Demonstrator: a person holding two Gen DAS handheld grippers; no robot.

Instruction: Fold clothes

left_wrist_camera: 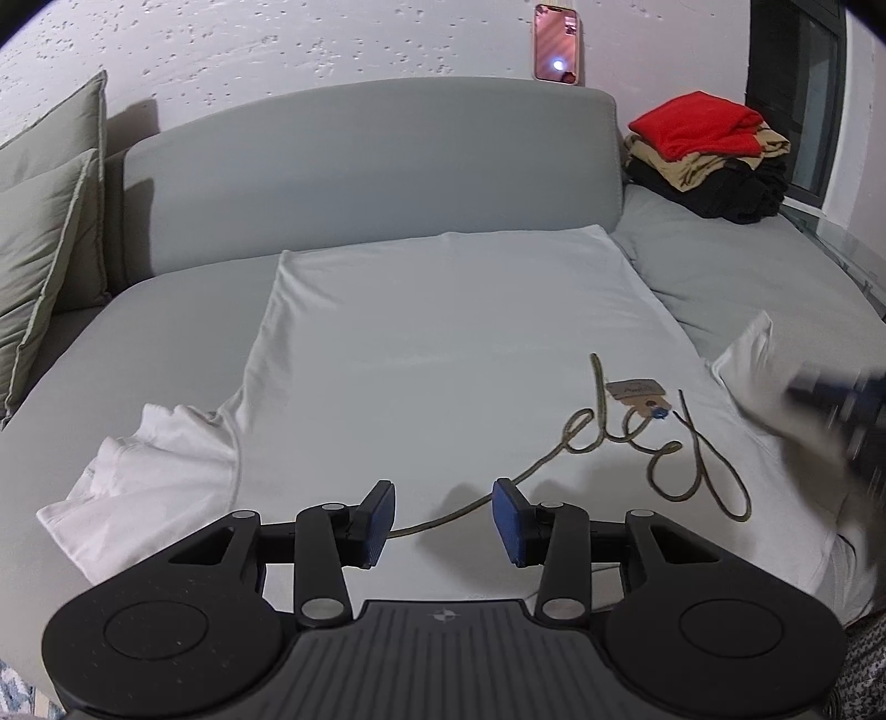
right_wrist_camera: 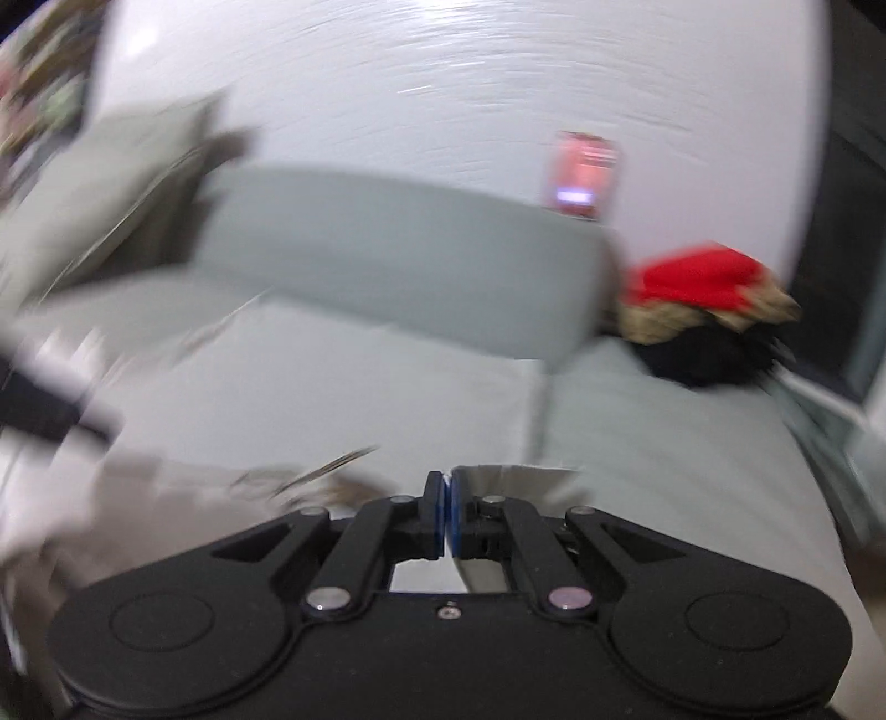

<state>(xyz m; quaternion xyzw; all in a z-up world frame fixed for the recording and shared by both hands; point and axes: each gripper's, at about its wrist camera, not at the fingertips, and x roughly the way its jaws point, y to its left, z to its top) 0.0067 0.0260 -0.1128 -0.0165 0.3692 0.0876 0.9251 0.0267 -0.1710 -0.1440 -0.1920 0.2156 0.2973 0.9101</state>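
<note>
We saw a white T-shirt [left_wrist_camera: 443,343] of smooth, matt knit cloth spread on a grey sofa [left_wrist_camera: 354,160] covered in soft matt fabric. On the shirt lay a rough, twisted cord [left_wrist_camera: 692,471] with a brown paper tag [left_wrist_camera: 637,390]. The left gripper [left_wrist_camera: 443,523] was matt black plastic with dull metal pins and ribbed blue pads on its jaws; the right gripper [right_wrist_camera: 446,512] looked the same. The folded clothes [left_wrist_camera: 709,155] looked fuzzy, the pillows [left_wrist_camera: 50,221] were of woven cloth, the wall [left_wrist_camera: 332,39] was rough and pitted, and the phone [left_wrist_camera: 556,44] glossy.
</note>
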